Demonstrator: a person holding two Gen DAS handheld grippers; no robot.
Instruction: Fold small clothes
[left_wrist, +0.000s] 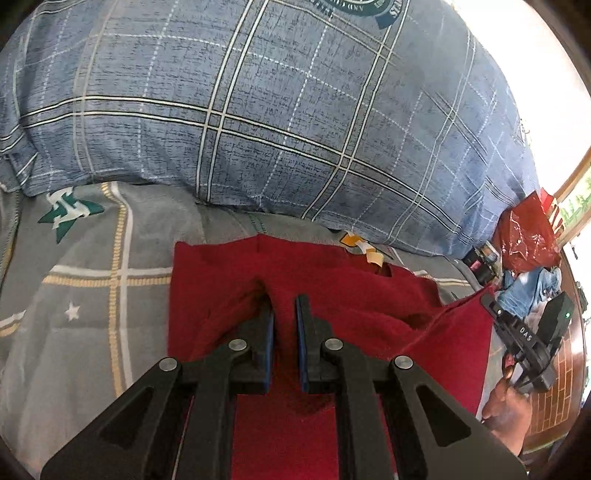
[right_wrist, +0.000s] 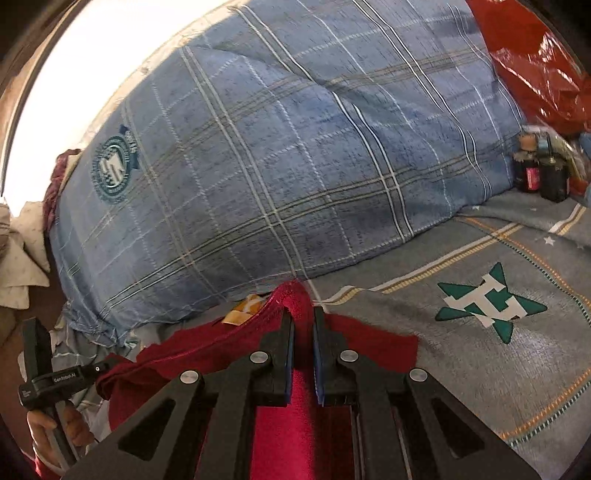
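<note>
both tongs (left_wrist: 284, 306) (right_wrist: 303, 317) pinch the rumpled red cloth (left_wrist: 332, 295).

The cloth (left_wrist: 332, 295) lies on the bed (left_wrist: 92, 295), under and between both grippers. The left gripper (left_wrist: 284, 314) pinches a ridge of it; the right gripper (right_wrist: 303, 325) pinches a raised edge. The pillow (right_wrist: 277, 166) lies just beyond both. 2 bottles (right_wrist: 541, 173) and a bag (right_wrist: 535, 62) sit right of it, beyond the right gripper.
</note>
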